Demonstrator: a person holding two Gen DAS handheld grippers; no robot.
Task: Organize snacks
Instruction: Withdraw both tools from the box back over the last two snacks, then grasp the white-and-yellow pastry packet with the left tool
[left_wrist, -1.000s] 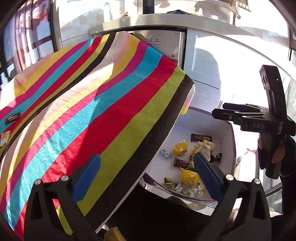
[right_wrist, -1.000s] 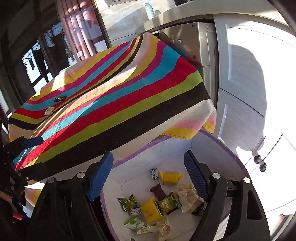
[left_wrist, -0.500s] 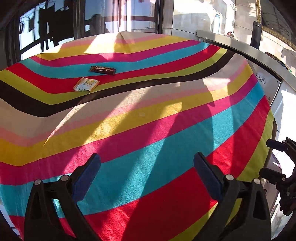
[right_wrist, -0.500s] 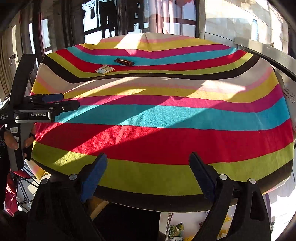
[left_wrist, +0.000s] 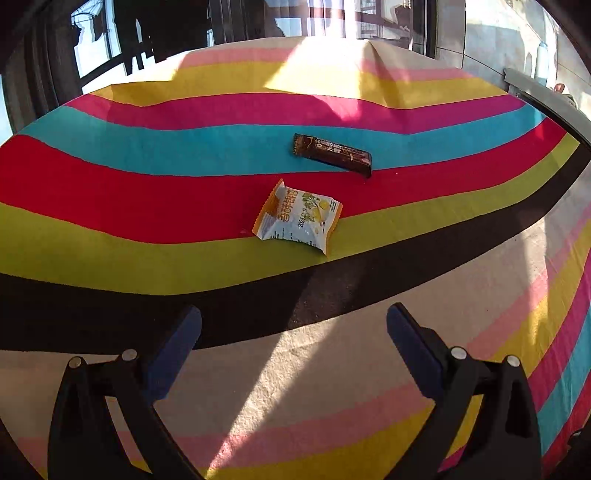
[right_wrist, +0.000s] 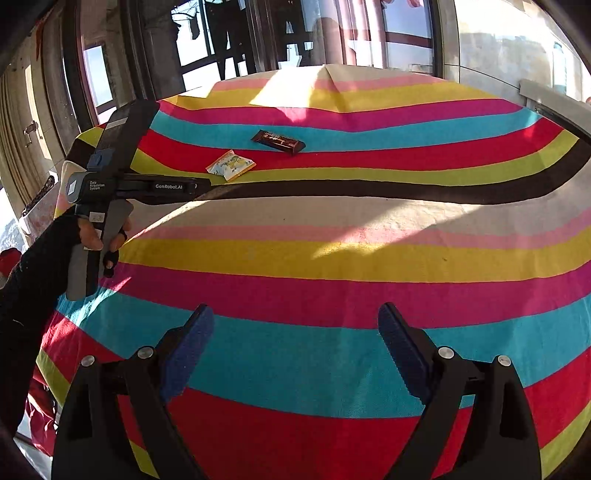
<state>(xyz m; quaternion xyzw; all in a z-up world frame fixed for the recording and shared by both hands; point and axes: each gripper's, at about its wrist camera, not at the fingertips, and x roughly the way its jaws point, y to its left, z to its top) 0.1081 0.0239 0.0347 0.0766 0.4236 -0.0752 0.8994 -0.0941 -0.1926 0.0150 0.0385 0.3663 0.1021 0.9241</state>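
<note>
Both views have swung from the box of snacks to the striped counter; your left gripper and right gripper are spread, empty; next, reach for the white packet mid-frame.

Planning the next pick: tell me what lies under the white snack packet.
The white snack packet lies flat on the striped tablecloth, across its red and green stripes. Whatever is beneath the cloth is covered. The brown bar lies apart, behind it.
</note>
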